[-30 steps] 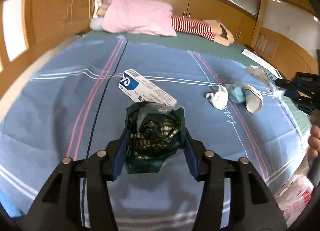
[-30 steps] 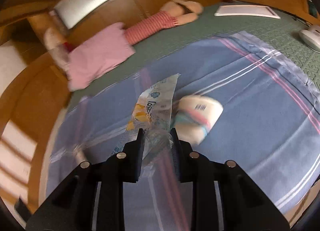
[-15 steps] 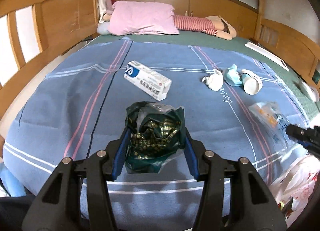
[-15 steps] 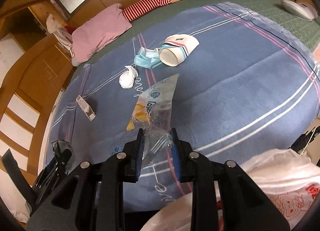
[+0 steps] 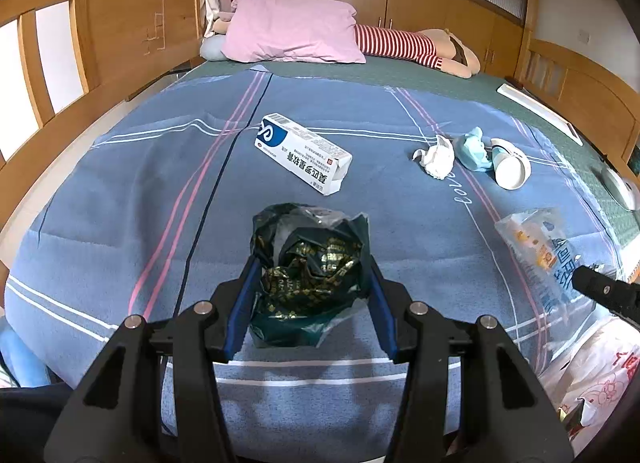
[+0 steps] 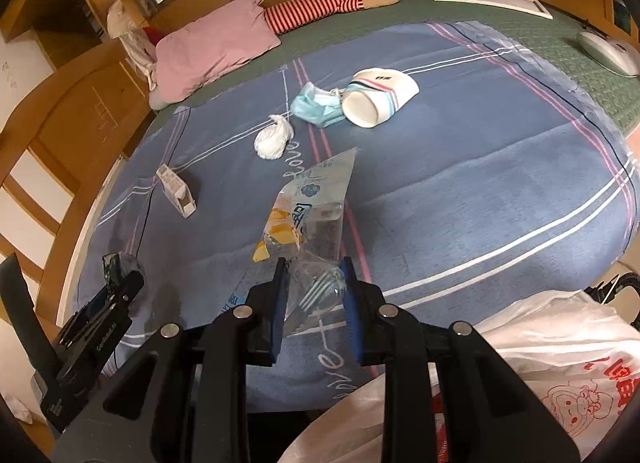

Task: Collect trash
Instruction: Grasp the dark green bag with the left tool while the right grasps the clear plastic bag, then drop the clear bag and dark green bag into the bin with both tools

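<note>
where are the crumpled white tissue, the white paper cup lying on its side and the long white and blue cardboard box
crumpled white tissue (image 6: 273, 139), right wrist view, on its bulging middle
white paper cup (image 6: 378, 97), right wrist view, on its striped side wall
long white and blue cardboard box (image 5: 302, 151), left wrist view, on its printed top face

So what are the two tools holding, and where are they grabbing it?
The left tool squeezes a crumpled dark green bag by its sides. The right tool pinches a clear plastic wrapper at its near end.

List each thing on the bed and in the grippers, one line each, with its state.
Crumpled dark green foil wrapper: clamped in left gripper.
Clear printed plastic bag: clamped in right gripper.
White-and-blue cardboard box: lying flat, end flap open.
White paper cup: tipped over.
White tissue: crumpled.
Blue face mask: crumpled.
</note>
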